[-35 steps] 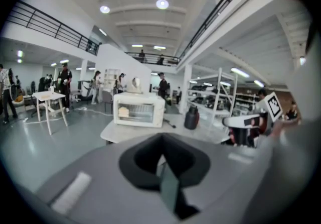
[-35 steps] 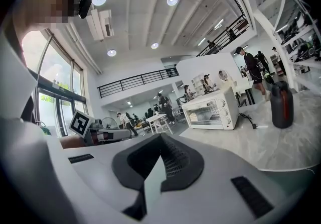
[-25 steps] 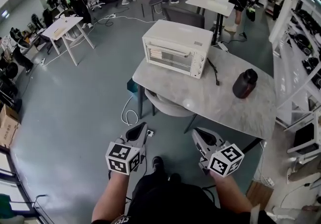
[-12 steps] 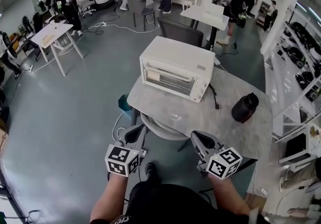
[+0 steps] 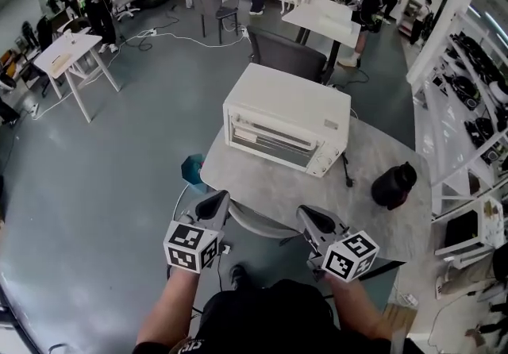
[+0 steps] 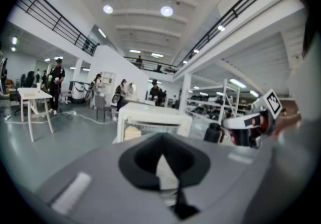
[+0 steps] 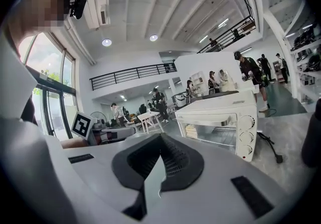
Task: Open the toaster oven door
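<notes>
Toaster oven door (image 5: pixel 270 143) is closed; left tool (image 5: pixel 217 200) and right tool (image 5: pixel 307 215) both pinched together, empty.

Toaster oven (image 5: pixel 286 118): white and boxy, standing upright on the far-left part of the grey table (image 5: pixel 317 194), its front turned this way and angled a touch left.
Door (image 5: pixel 266 142): shut, sitting flush against the front; wire racks show through the glass pane.
Handle (image 7: pixel 215 117): a pale bar running along the door's top edge.
Knobs (image 7: pixel 247 137): three in a column, just right of the door.
Cord (image 5: pixel 347 170): black, trailing from the oven's right side across the tabletop.
</notes>
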Demonstrator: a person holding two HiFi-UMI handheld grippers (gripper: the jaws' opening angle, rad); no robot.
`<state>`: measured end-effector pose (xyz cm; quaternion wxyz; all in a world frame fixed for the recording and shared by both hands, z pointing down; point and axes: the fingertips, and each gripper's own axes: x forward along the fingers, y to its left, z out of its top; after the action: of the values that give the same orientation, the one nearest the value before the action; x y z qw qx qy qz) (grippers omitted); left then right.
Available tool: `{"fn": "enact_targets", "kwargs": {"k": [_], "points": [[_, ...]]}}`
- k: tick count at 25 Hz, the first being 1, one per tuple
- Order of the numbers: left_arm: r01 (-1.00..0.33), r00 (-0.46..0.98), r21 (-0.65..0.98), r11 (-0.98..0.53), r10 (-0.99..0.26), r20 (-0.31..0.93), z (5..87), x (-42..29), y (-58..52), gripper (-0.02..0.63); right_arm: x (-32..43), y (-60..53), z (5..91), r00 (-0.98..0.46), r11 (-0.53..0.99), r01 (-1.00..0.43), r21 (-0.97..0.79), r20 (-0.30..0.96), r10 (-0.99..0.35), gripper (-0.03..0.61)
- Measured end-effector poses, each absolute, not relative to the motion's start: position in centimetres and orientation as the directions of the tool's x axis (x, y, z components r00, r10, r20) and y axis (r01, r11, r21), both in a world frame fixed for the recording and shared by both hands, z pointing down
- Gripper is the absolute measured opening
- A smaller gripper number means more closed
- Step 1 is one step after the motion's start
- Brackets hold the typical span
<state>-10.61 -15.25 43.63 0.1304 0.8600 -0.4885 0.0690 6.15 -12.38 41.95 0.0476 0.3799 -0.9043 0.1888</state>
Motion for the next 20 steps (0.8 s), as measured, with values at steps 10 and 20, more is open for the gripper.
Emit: {"fn": "enact_targets", "kwargs": {"k": [10,20], "points": [[-0.873,0.483,0.194,-0.447,-0.845,0.227,43.3,-9.8,-19.7,0.006,8.2,-16.9,42.2,-0.703,0.633,-0.709,-0.311,0.239,-0.670,-0.006],[-0.892,0.449,0.179,-0.414,-0.856,0.257,42.1,-5.5,-22.6,0.006,14.9,-21.2,42.6,-0.705,0.624,-0.699,-0.349,0.195,-0.682,-0.006]]}}
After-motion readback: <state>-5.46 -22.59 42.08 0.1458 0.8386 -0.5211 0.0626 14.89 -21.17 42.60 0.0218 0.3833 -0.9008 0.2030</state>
